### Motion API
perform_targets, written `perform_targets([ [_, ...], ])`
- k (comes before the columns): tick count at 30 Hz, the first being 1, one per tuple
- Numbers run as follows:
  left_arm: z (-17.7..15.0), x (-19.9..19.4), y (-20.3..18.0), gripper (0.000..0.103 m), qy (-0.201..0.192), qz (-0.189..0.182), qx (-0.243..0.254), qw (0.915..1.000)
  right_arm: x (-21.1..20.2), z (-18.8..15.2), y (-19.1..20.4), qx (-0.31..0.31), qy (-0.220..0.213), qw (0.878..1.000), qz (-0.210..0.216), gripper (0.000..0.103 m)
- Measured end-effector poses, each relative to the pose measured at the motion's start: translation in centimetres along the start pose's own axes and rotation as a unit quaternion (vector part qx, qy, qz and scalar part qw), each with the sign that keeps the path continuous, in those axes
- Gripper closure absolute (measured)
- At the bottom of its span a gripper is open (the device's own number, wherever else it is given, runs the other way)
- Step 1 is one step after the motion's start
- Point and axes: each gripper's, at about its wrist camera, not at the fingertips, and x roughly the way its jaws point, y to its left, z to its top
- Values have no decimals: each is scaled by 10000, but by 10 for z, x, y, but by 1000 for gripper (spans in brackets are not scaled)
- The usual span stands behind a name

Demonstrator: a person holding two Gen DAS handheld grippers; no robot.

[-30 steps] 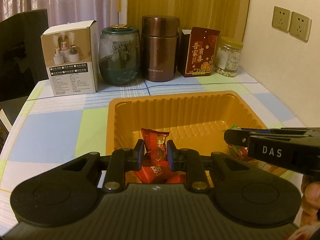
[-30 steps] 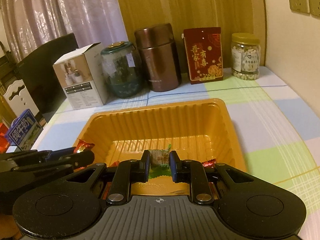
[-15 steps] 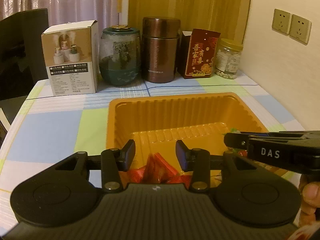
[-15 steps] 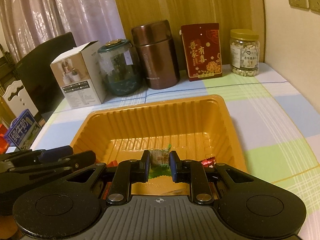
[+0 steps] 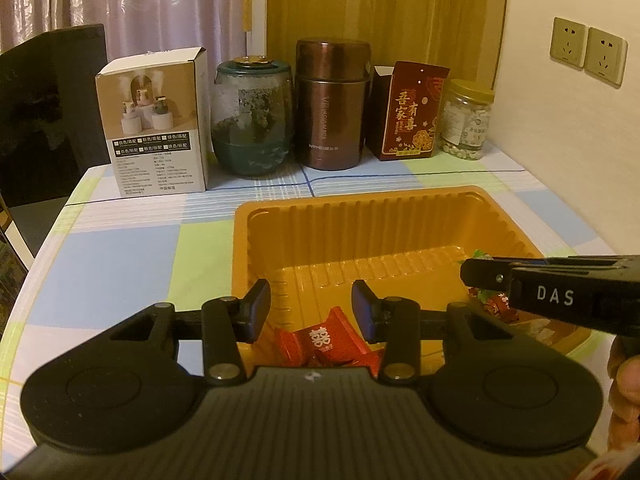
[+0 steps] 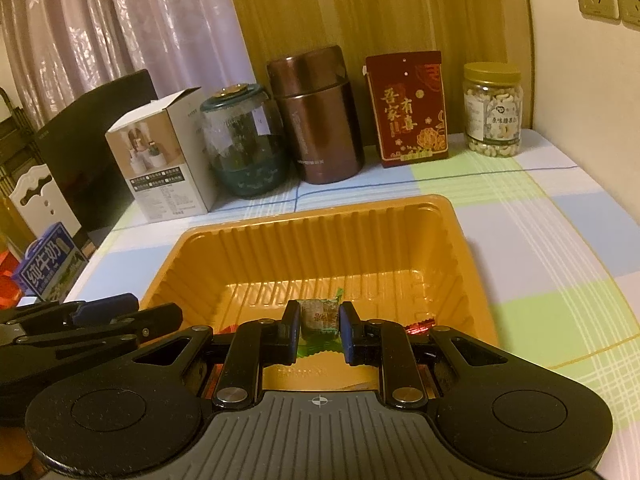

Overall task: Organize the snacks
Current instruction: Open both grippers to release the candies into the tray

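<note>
An orange plastic tray (image 5: 360, 204) (image 6: 320, 220) sits on the checked tablecloth. My left gripper (image 5: 311, 304) is open above the tray's near end, and a red wrapped candy (image 5: 324, 342) lies loose in the tray below its jaws. My right gripper (image 6: 319, 322) is shut on a green wrapped candy (image 6: 319, 316) and holds it over the tray's near part. It also shows from the side in the left wrist view (image 5: 468, 274), at the tray's right. Another red candy (image 6: 418, 326) lies in the tray by the right finger.
Along the back stand a white carton (image 5: 154, 128), a glass jar (image 5: 252, 120), a brown flask (image 5: 332, 108), a red box (image 5: 414, 116) and a nut jar (image 5: 468, 120). A wall rises at right. A milk carton (image 6: 48, 268) stands off the table's left.
My left gripper has opened and let go of the red candy, which now lies in the tray. My right gripper has kept its hold on the green candy.
</note>
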Motion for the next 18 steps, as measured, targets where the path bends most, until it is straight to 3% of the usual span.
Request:
perform_targets([
  [6,0,0,1,59,-13,38,-18,10000,0,-1,0,35,-108,9998,136,79],
  [7,0,0,2,57,-16,53,-19,10000,0,-1,-1,51,-111,9999,120,72],
  [8,0,0,3,56,-19,61,-16,10000,0,-1,-1,64,-129,9999,96,57],
  [10,0,1,4,56,-18,78,-26,10000,-1,-1,-2,67,-175,9998,47,46],
  [18,0,-1,4,56,-50,86,-13,10000,-4,0,-1,31,-192,9998,-8,46],
])
